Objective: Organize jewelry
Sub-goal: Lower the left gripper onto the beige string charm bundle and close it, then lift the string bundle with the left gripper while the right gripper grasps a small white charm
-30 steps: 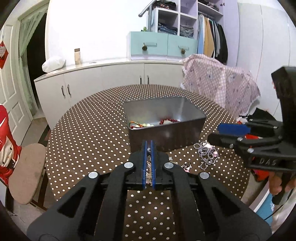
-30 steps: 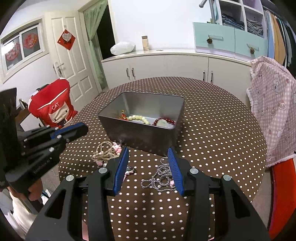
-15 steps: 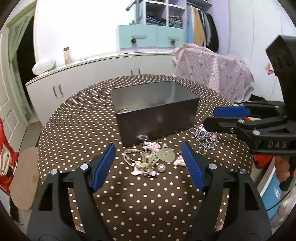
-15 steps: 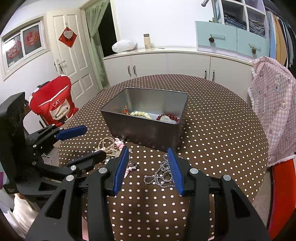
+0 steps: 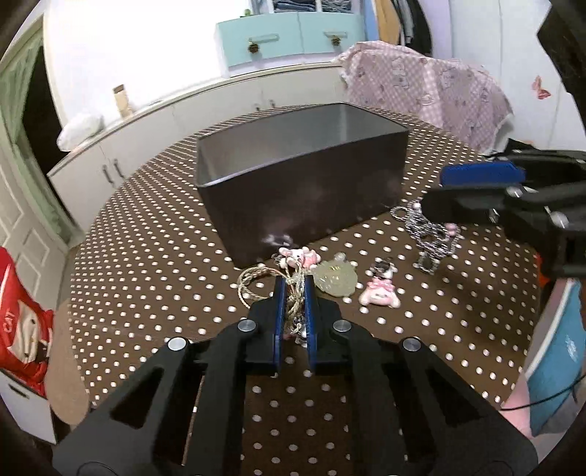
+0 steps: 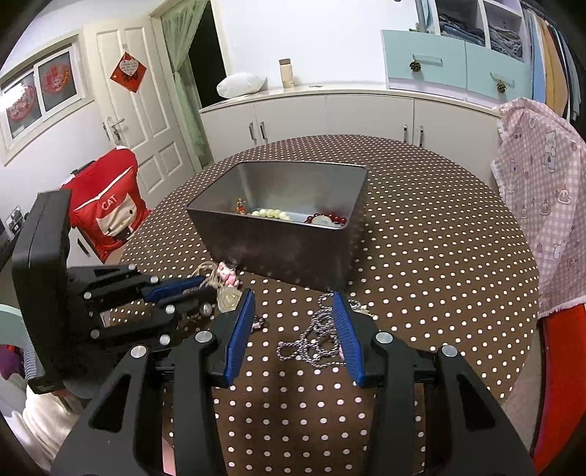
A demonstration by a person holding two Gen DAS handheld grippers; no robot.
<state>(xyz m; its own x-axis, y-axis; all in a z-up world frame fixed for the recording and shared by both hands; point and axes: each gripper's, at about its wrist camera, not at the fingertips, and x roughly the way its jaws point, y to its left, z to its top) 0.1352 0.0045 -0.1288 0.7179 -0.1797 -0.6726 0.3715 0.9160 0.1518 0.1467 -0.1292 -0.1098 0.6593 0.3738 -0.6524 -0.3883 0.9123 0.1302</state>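
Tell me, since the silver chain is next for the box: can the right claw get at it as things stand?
Probably yes. The right claw stands open right over the silver chain, nothing covering it. The left claw, shut on the cord necklace, sits off to one side.

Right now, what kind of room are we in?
Probably a bedroom or dressing room at home: clothes hang in an open wardrobe, folded clothes sit on shelves above white cabinets, and a dotted round table holds a jewelry box.
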